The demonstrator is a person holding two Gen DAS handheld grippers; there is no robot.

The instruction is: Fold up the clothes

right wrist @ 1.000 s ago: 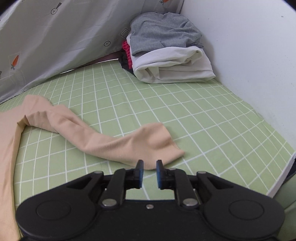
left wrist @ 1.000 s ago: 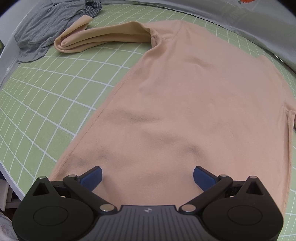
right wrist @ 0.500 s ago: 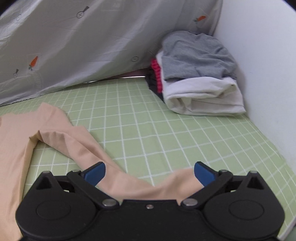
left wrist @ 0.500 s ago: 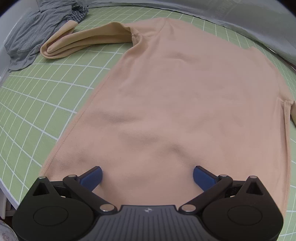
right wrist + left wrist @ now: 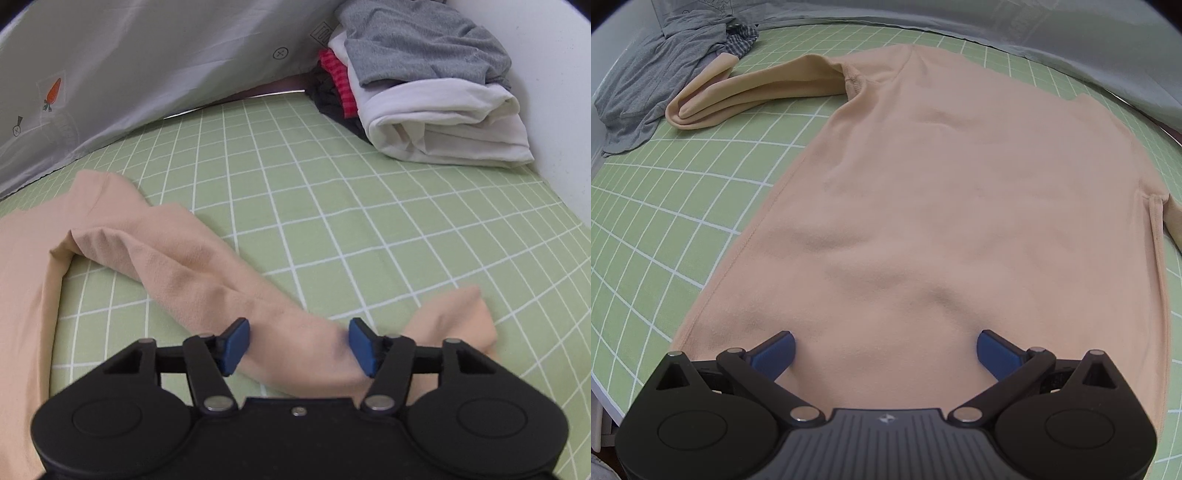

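Lying flat on the green grid mat (image 5: 683, 206), peach long-sleeved shirt (image 5: 960, 206); left gripper (image 5: 885, 350) over its hem, jaws spread wide, nothing pinched; right gripper (image 5: 297, 347) jaws closing around the right sleeve (image 5: 207, 280), pads not yet pressing; folded clothes stack (image 5: 436, 110) in far corner.

We see a peach shirt (image 5: 960, 206) of soft, matt knit cloth with a faintly brushed nap, lying on a smooth green gridded mat (image 5: 665, 221) with a matt finish. The left gripper (image 5: 885, 350) is matt black plastic with shiny metal pivot pins and blue, rubbery-looking fingers (image 5: 774, 354). A grey curtain (image 5: 147, 66) looks like thin, smooth woven cloth.
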